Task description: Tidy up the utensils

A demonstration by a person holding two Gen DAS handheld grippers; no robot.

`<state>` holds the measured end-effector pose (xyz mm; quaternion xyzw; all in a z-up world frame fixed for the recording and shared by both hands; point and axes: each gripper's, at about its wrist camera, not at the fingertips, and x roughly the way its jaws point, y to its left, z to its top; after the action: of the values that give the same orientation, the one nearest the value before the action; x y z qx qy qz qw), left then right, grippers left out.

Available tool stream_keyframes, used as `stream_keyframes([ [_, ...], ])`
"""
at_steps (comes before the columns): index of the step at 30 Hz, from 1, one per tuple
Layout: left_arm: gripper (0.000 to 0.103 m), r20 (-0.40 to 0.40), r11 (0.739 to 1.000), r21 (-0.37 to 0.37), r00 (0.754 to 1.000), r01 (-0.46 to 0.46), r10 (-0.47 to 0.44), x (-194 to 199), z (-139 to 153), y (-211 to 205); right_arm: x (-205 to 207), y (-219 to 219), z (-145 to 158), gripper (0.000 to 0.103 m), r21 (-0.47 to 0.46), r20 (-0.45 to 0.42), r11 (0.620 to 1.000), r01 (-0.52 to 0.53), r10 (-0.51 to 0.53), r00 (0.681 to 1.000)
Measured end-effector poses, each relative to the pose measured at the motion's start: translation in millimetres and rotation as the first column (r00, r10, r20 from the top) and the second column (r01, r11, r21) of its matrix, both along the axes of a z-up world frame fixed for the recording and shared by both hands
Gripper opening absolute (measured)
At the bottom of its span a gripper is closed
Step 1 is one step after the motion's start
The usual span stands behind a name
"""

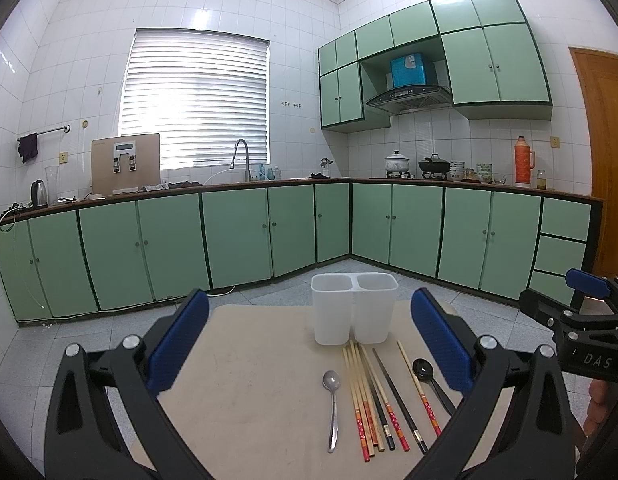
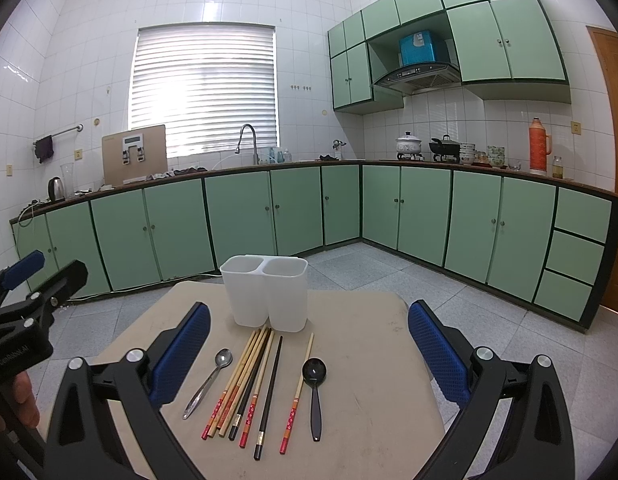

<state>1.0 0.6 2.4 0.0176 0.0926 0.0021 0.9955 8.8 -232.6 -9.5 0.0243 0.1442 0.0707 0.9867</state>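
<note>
Both grippers' jaws apart, empty; chopsticks (image 2: 245, 384), 2 spoons before white holder (image 2: 265, 290).

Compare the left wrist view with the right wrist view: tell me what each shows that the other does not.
Only the left wrist view shows the right gripper, entering at its right edge. Only the right wrist view shows the left gripper, at its left edge. Both share the table, the empty white two-compartment holder, the metal spoon, the black spoon, the chopsticks lying between them, and each view's own open gripper.
</note>
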Motion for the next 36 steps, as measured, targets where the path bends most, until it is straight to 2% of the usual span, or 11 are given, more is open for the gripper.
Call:
stream_keyframes([
  [16,0.098,-0.001,1.000,0.001,1.000,0.001,-0.001,0.6,-0.8,0.2,-0.8,1.3,0.0,0.097,0.000,-0.003,1.000,0.000,0.000,1.000],
  [23,0.098,-0.029,1.000,0.009,0.999,-0.013,0.014,8.5,-13.1,7.1,10.5,-3.9,-9.4,0.097,-0.014,-0.037,1.000,0.021,-0.022,0.999],
  [30,0.098,-0.154,0.998,0.050,0.987,-0.043,0.050,44.8,-35.4,18.5,47.1,-10.9,-36.4,0.096,-0.086,-0.146,0.994,0.066,-0.078,0.986],
  [33,0.098,-0.224,0.996,0.068,0.972,-0.062,0.075,64.4,-50.3,24.2,65.6,-11.6,-49.5,0.090,-0.106,-0.215,0.993,0.054,-0.076,0.974],
  [36,0.098,-0.314,0.996,0.074,0.946,-0.059,0.079,86.6,-68.0,29.2,86.2,-10.3,-65.1,0.087,-0.106,-0.289,0.994,0.029,-0.058,0.955],
])
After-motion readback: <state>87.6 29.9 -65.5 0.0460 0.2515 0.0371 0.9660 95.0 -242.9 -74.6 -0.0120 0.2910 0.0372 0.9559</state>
